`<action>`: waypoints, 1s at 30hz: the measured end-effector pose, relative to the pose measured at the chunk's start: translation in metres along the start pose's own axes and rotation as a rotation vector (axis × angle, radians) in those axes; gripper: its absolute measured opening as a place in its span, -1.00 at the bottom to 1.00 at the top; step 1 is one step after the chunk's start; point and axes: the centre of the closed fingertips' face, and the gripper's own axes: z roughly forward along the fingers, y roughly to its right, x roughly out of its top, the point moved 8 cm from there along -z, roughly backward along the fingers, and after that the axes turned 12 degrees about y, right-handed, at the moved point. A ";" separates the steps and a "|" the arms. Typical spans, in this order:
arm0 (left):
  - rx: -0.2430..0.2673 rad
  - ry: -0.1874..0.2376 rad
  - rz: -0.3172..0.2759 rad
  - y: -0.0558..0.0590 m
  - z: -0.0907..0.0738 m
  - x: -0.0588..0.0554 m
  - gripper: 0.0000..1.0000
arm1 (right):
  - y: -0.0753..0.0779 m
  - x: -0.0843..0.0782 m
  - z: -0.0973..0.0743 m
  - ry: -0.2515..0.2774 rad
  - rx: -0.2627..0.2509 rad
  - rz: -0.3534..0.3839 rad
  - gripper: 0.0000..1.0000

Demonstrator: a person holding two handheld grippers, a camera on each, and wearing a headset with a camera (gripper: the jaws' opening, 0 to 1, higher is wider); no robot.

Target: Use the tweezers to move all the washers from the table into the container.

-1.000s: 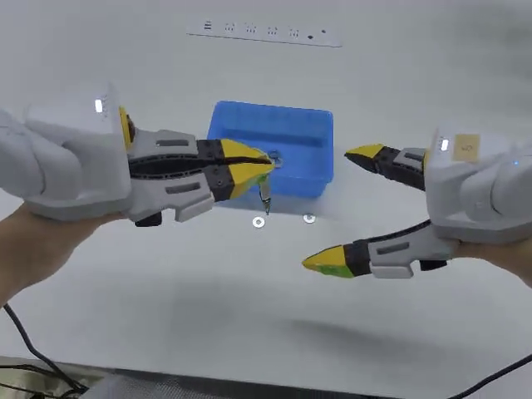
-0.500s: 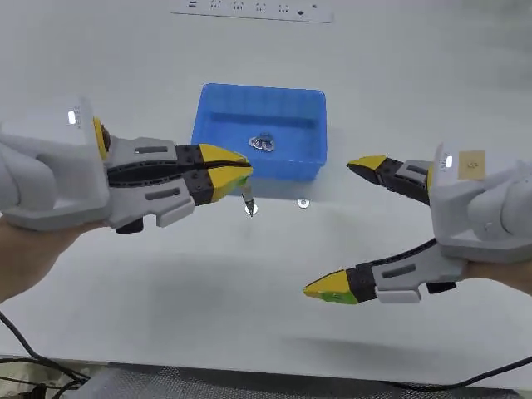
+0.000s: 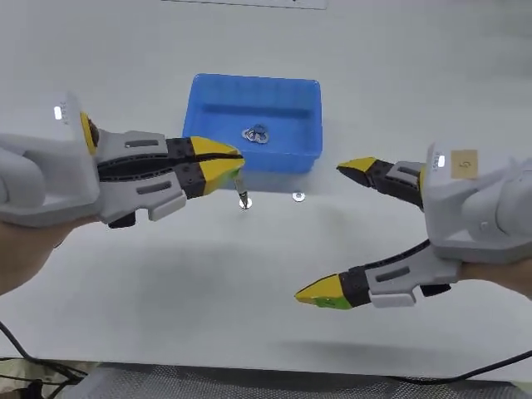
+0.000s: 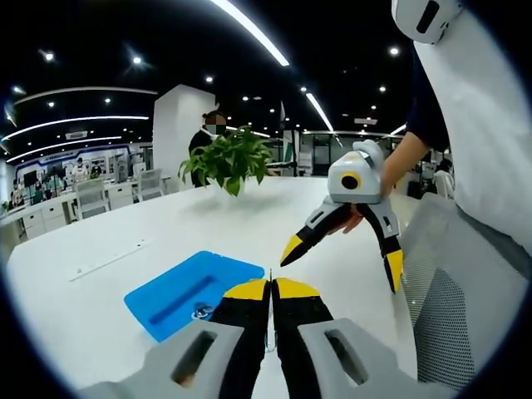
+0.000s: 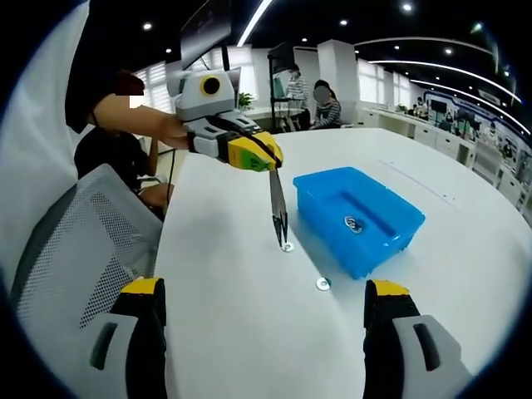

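My left gripper is shut on thin metal tweezers that point down at the white table. Their tips stand right over a small washer in front of the blue container. A second washer lies a little to the right of the first. Several washers lie in a heap inside the container. My right gripper hangs open to the right, nearer to me, with nothing between its jaws. In the left gripper view the tweezers run between the shut jaws.
A white power strip lies at the table's far edge, cut off by the top of the head view. The near table edge runs along the bottom. A mesh chair and a person's arm stand beside the table.
My left gripper has drawn the tweezers back from the container's front wall and lowered their tips onto the left washer. The right gripper has stayed open at about the same spot.
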 end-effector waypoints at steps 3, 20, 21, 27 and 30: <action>0.003 -0.003 -0.007 -0.001 0.000 -0.001 -0.91 | 0.000 -0.001 0.000 -0.003 0.001 0.004 0.99; -0.040 -0.008 -0.007 0.002 0.005 0.000 -0.90 | -0.002 0.001 0.001 -0.001 0.014 0.029 0.95; -0.040 -0.002 -0.014 0.002 0.005 0.000 -0.90 | -0.003 0.001 0.001 -0.001 0.013 0.030 0.95; -0.057 -0.023 -0.006 0.006 0.003 0.002 -0.90 | -0.005 0.004 0.003 0.014 0.013 0.041 0.93; -0.066 -0.037 0.002 0.006 0.002 0.003 -0.90 | -0.005 0.006 0.004 0.018 0.017 0.036 0.92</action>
